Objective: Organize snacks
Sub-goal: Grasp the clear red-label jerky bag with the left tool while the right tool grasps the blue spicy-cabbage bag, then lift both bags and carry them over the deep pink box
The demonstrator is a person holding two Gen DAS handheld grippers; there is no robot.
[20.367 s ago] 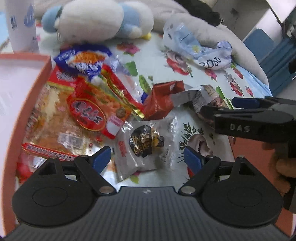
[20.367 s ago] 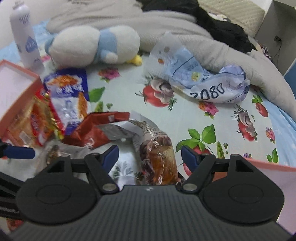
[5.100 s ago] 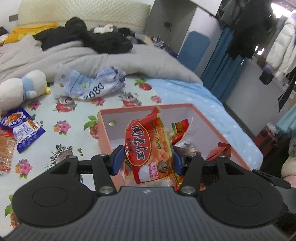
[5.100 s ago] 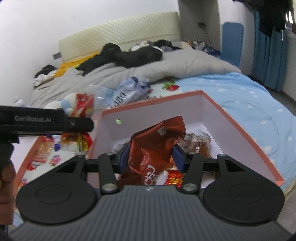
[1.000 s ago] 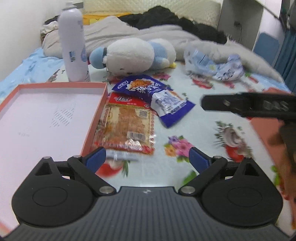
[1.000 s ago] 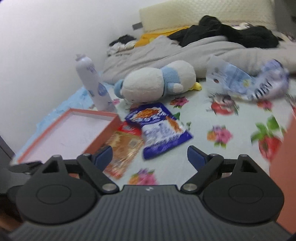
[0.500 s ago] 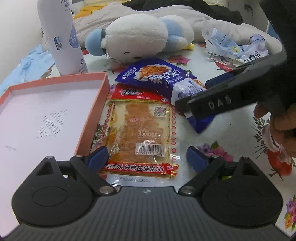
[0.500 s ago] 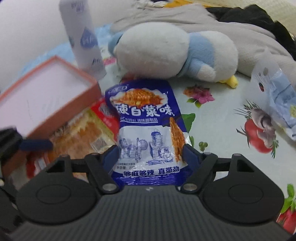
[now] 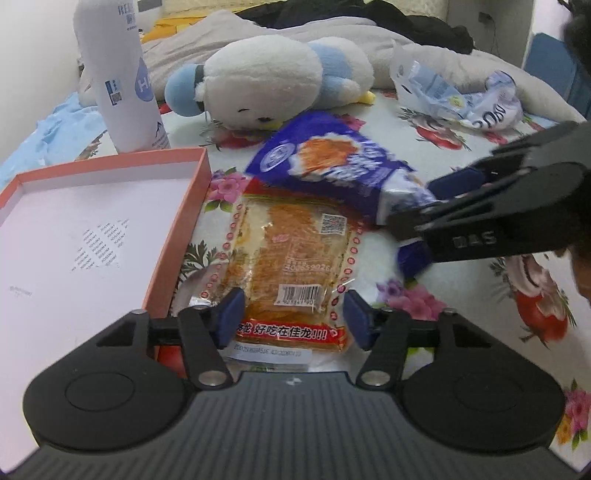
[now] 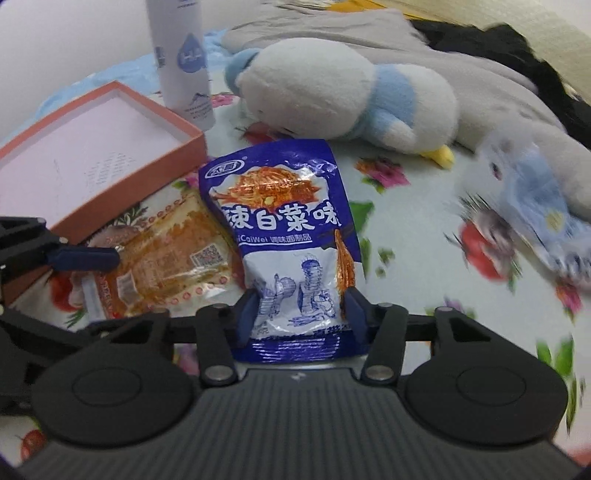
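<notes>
1. Left wrist view: orange snack pack (image 9: 291, 258) lies flat on the floral sheet (image 9: 461, 158), just right of the shallow pink box lid (image 9: 92, 221). Its near end with the red strip sits between the fingers of the left gripper (image 9: 293, 319).
2. Left gripper jaws have just been closing. Blue pads sit at both side edges of the orange pack; looks like contact on each side, pack still flat on the sheet.
3. Right wrist view: blue snack pack (image 10: 286, 236) stands tilted up from the sheet, lower end between the fingers of the right gripper (image 10: 299, 314). Its top edge overlaps the orange pack's far right corner.
4. Right gripper jaws have just been closing too. Pads press both edges of the blue pack; the film is crinkled between them.
5. Left wrist view shows the right gripper coming in from the right with the blue pack's end clamped.
6. Beyond the packs: white-and-blue plush toy (image 9: 280, 77) lying on its side, white bottle (image 9: 122, 77) upright at the lid's far corner, crumpled plastic bag (image 9: 458, 96) to the right.
7. Grey blanket (image 9: 258, 33) and dark clothes behind, blurred.
</notes>
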